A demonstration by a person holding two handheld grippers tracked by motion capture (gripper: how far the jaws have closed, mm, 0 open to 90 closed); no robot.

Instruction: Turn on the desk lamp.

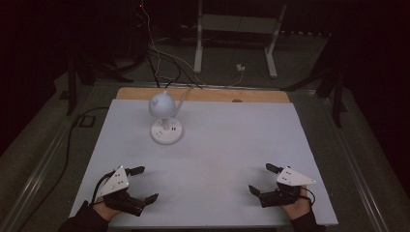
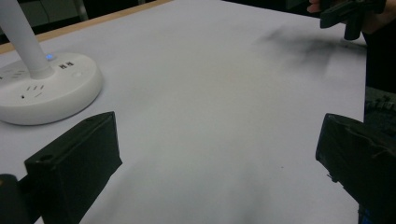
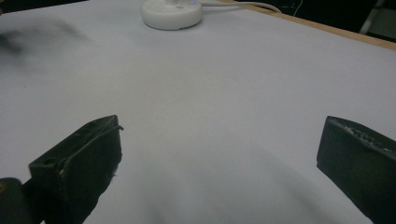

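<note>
A white desk lamp [image 1: 162, 107] with a round head stands on its round white base [image 1: 167, 132] at the back left of the white table top [image 1: 217, 145]. Its base [image 2: 44, 88] carries sockets and a small blue light, and lies ahead and to the left in the left gripper view; in the right gripper view the base [image 3: 172, 14] is far ahead. My left gripper [image 1: 144, 184] rests near the front left edge, open and holding nothing. My right gripper [image 1: 261, 178] rests near the front right edge, open too, with bare table between its jaws.
A wooden strip [image 1: 203, 94] runs along the table's far edge. The lamp's white cable [image 1: 186, 96] leads off the back. Beyond stand a white frame [image 1: 237, 34] and loose cables on a dark floor. The right gripper [image 2: 350, 16] is at the top right of the left gripper view.
</note>
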